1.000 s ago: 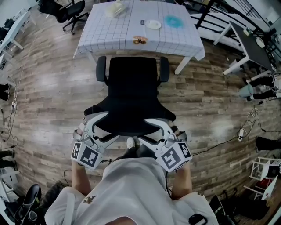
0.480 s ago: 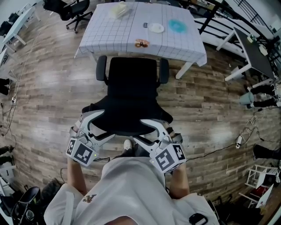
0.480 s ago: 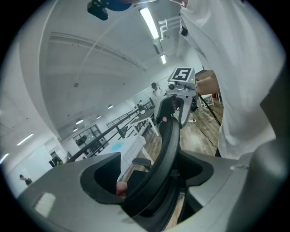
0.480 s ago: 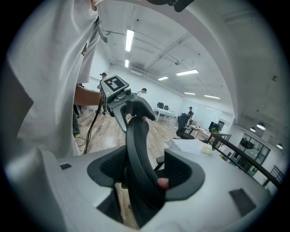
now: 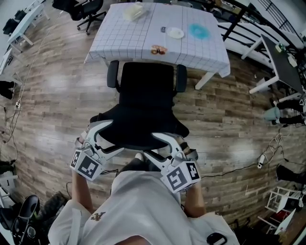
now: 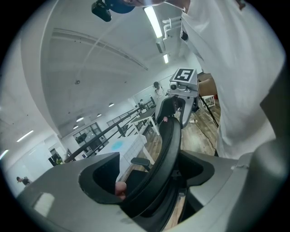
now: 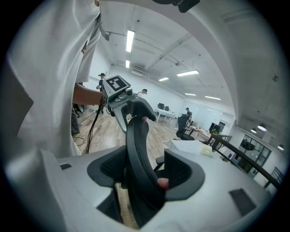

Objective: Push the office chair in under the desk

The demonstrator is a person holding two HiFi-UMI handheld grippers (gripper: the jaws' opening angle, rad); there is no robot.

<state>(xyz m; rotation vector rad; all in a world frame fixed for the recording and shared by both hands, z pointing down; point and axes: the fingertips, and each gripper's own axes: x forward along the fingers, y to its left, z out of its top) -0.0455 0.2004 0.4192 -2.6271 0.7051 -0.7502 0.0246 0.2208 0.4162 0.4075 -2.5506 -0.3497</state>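
Note:
A black office chair [image 5: 143,95] faces the desk [image 5: 124,38], which wears a white checked cloth; the chair's armrests are close to the desk's near edge. My left gripper [image 5: 112,136] clasps the left end of the backrest [image 5: 136,139] top, and my right gripper [image 5: 155,144] clasps the right end. In the left gripper view the backrest [image 6: 170,145] runs between the jaws of the left gripper [image 6: 149,176], touching both. In the right gripper view the backrest [image 7: 138,154] fills the right gripper [image 7: 145,172] likewise.
On the desk lie a white plate [image 5: 175,33], a blue round thing [image 5: 198,31], a small snack [image 5: 157,49] and a pale box [image 5: 135,10]. Another black chair [image 5: 86,8] stands far left. White desks [image 5: 282,52] and floor cables [image 5: 239,165] lie to the right.
The chair, both grippers and the person have moved forward together toward the desk; the armrests now lie nearer the desk's edge. Both grips look unchanged.

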